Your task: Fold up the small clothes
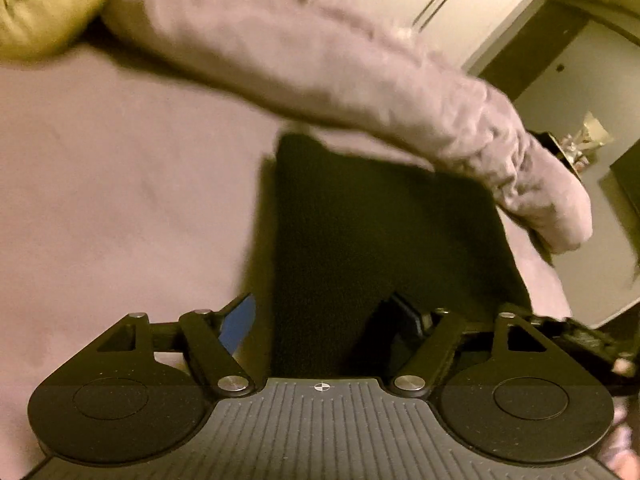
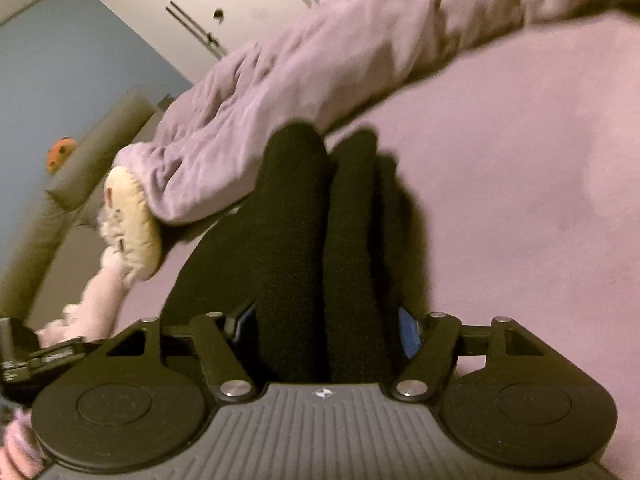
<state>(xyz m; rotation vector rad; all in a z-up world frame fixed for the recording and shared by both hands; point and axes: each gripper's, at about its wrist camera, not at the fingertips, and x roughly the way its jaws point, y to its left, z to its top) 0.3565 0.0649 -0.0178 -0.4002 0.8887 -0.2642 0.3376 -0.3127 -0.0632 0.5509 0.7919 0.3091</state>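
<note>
Black cloth (image 2: 316,248) hangs bunched between both claws above the mauve bed (image 2: 520,168). Left claw (image 1: 320,320) and right claw (image 2: 326,326) each grip it. Rumpled blanket (image 1: 320,52) borders the far edge.

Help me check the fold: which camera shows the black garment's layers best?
The right wrist view: the black garment runs out between the fingers in separate lengthwise folds, on the pink bed sheet. The left wrist view shows the same garment only as one dark, featureless patch.
</note>
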